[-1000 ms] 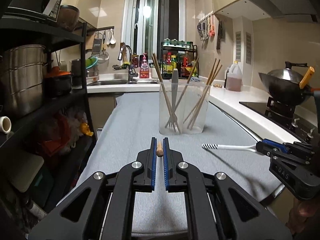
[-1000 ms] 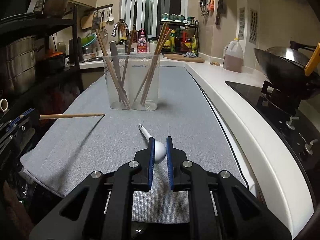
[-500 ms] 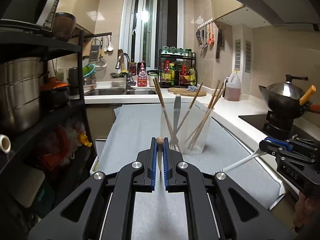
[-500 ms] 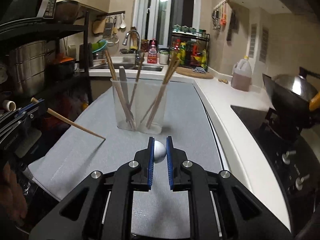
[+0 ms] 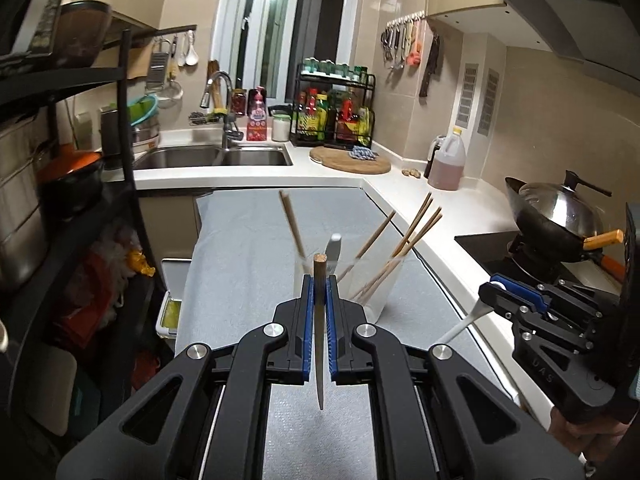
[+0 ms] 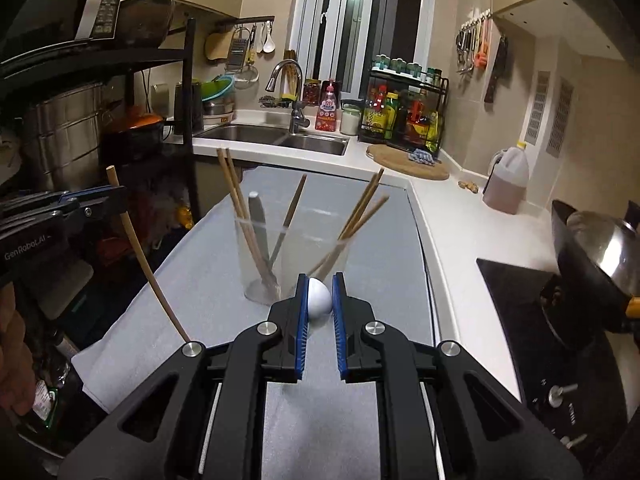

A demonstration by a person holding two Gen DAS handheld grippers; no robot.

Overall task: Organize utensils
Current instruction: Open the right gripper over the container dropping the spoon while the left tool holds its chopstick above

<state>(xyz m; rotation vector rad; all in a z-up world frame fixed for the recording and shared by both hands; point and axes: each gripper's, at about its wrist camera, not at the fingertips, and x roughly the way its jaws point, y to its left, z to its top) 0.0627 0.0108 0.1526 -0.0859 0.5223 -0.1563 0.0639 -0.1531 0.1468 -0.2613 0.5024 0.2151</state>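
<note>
Two claws are sharing the work, and each camera is giving me what the other is hiding. My left wrist view is looking straight down the wooden chopstick [image 5: 319, 300], so I am seeing only its blunt round end sticking up between the blue pads [image 5: 306, 320] and its thin tip hanging below them; the right wrist view is showing that same chopstick [image 6: 140, 248] from the side, slanting down from my left claw [image 6: 116, 196] toward the grey mat [image 6: 192, 288] on the bench [image 6: 460, 232], its tip hidden behind my own right claw's body. My left claw [image 5: 319, 280] is pinching nearly closed on that stick. My right claw [image 6: 320, 280] is gripping narrowly on a white rounded piece [image 6: 319, 302], and from there I cannot tell what it belongs to; the left view is revealing a white handle [image 5: 460, 326] sloping down out of my right claw [image 5: 494, 286], its far end passing behind the left claw's arm. Both views are showing the clear holder [image 6: 292, 268] standing on the mat ahead of me, carrying several chopsticks [image 6: 240, 200] and a grey-handled utensil [image 6: 258, 220], all leaning against its rim. The left view is also catching part of a person's hand [image 5: 580, 438] under the right claw's body.
</note>
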